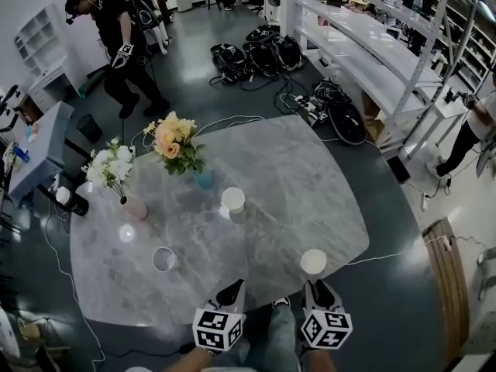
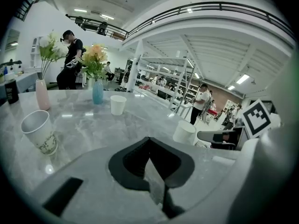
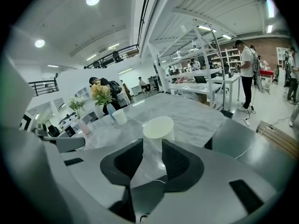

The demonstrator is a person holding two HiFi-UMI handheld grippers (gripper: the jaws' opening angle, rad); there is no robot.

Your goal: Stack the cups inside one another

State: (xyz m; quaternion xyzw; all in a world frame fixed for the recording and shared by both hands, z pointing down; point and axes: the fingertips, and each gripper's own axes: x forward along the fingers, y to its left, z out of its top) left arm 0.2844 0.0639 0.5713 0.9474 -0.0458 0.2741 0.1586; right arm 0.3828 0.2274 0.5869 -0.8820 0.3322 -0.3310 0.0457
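Three cups stand apart on the grey marble table (image 1: 310,200). A white cup (image 1: 313,261) (image 3: 159,129) stands near the front edge, just beyond the tips of my right gripper (image 1: 318,285) (image 3: 152,141), which is open with nothing between its pads. A second white cup (image 1: 232,199) (image 2: 117,105) stands mid-table. A pale printed cup (image 1: 163,260) (image 2: 39,132) stands front left. My left gripper (image 1: 231,291) (image 2: 149,140) hangs over the front edge between the printed cup and the near white cup (image 2: 184,132), its jaws shut and empty.
A pink vase (image 1: 133,206) of white flowers and a blue vase (image 1: 204,178) of orange flowers stand at the table's far left. A dark bottle (image 1: 77,202) sits at the left edge. A person (image 1: 124,45) stands beyond, with bags and cables (image 1: 263,56) on the floor.
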